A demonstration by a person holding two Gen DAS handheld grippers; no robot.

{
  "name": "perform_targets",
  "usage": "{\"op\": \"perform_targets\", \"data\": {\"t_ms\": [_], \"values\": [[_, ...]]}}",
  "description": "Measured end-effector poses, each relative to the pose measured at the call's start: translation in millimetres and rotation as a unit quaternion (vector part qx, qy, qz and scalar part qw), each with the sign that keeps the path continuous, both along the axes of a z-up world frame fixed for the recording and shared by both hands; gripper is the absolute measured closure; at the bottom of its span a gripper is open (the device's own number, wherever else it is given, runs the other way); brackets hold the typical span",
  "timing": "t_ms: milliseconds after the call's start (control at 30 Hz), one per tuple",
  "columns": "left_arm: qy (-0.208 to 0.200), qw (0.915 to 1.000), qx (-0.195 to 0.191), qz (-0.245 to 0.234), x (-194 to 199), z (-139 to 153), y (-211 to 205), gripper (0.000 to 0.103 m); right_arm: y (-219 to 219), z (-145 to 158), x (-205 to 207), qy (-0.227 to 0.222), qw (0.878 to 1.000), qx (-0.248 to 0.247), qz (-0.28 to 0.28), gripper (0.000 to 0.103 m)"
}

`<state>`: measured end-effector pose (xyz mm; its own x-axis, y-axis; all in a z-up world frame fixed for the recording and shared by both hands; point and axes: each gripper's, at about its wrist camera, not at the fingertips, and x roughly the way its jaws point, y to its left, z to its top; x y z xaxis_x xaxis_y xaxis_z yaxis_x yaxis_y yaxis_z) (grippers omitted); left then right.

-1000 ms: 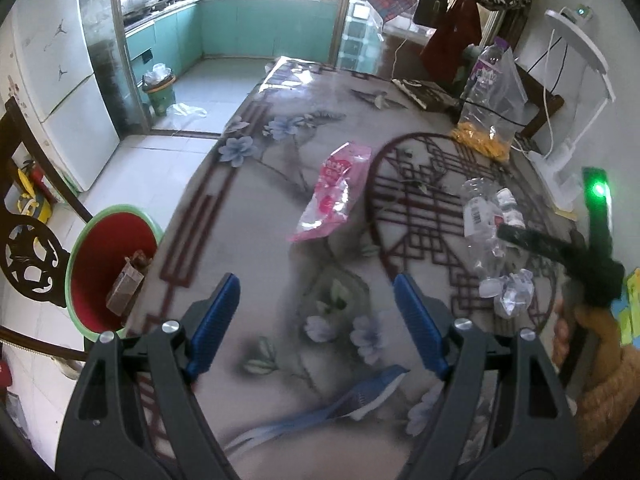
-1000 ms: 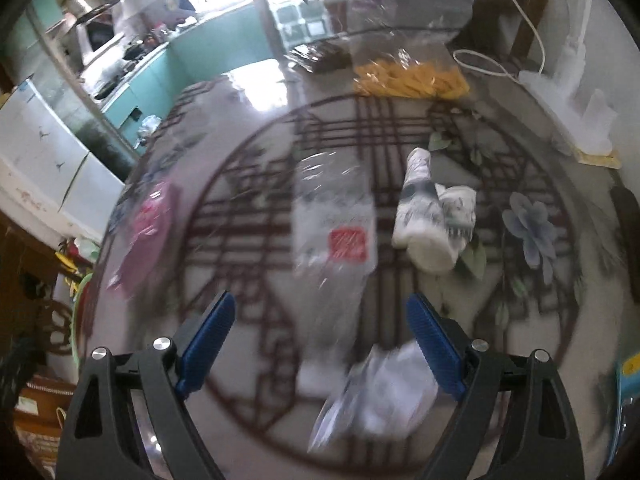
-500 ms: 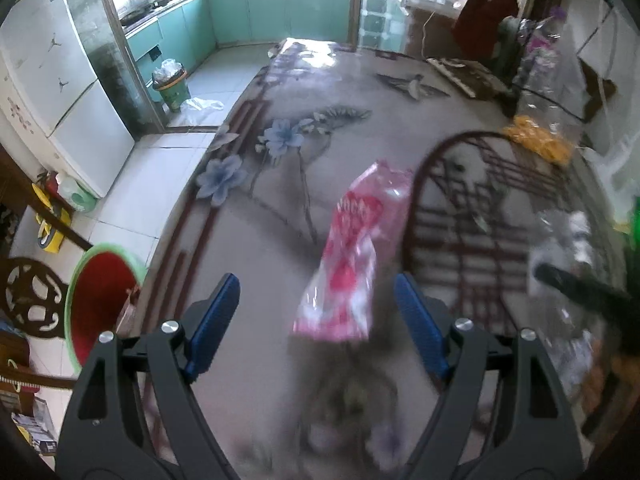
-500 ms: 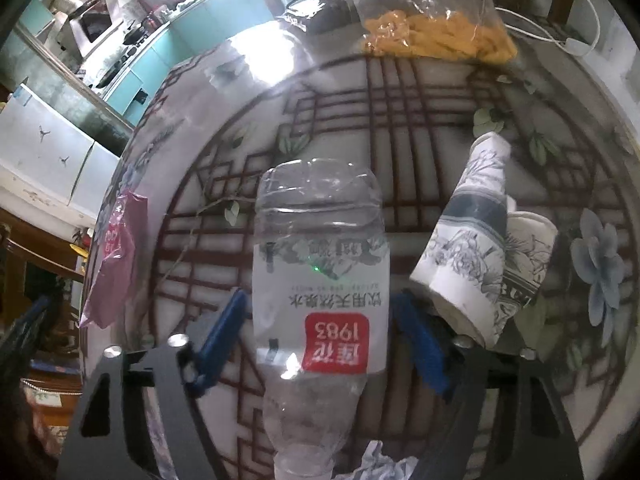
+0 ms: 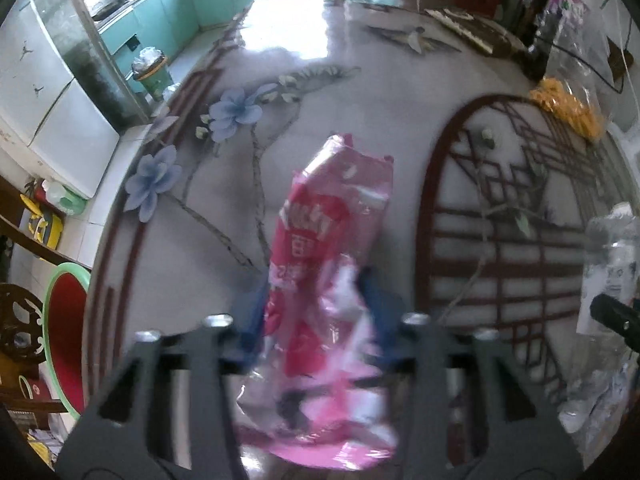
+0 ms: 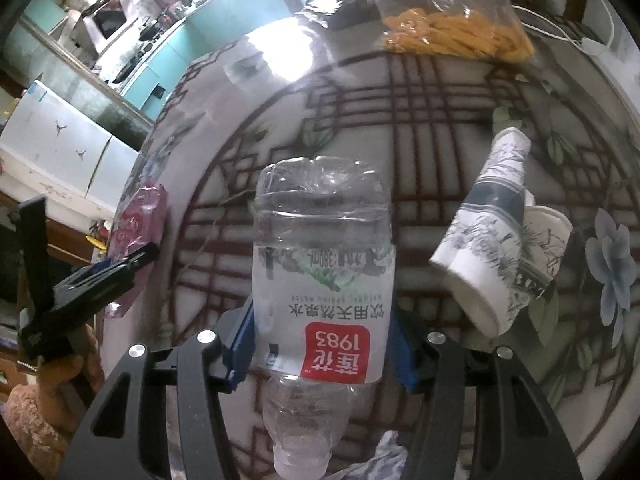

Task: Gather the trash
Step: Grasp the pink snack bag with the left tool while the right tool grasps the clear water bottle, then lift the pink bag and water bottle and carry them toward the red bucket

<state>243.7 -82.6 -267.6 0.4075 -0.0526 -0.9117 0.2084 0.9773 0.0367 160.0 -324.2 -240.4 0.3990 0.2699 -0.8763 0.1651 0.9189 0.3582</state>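
Your left gripper (image 5: 316, 312) has just been closing on the pink wrapper (image 5: 332, 248) lying on the table (image 5: 280, 92); your right gripper (image 6: 320, 340), closing too, clamps the clear bottle (image 6: 322, 280) at its label. Squeeze both firmly before lifting, since crinkly film slips, then carry them to the red bin (image 5: 66, 336) beside the table.

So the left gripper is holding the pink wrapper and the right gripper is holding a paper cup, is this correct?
Not quite. The left gripper does hold the pink wrapper, but the right wrist view shows the right gripper closed on the clear plastic bottle; the paper cup lies beside it.
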Motion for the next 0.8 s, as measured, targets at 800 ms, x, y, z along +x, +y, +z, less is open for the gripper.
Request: {"op": "perform_targets", "data": {"t_ms": [800], "values": [[-0.104,0.9873,-0.119,-0.018,-137,142,53,0.084,83,126,-87,-0.126,0.992,-0.017,0.021,0.049]]}}
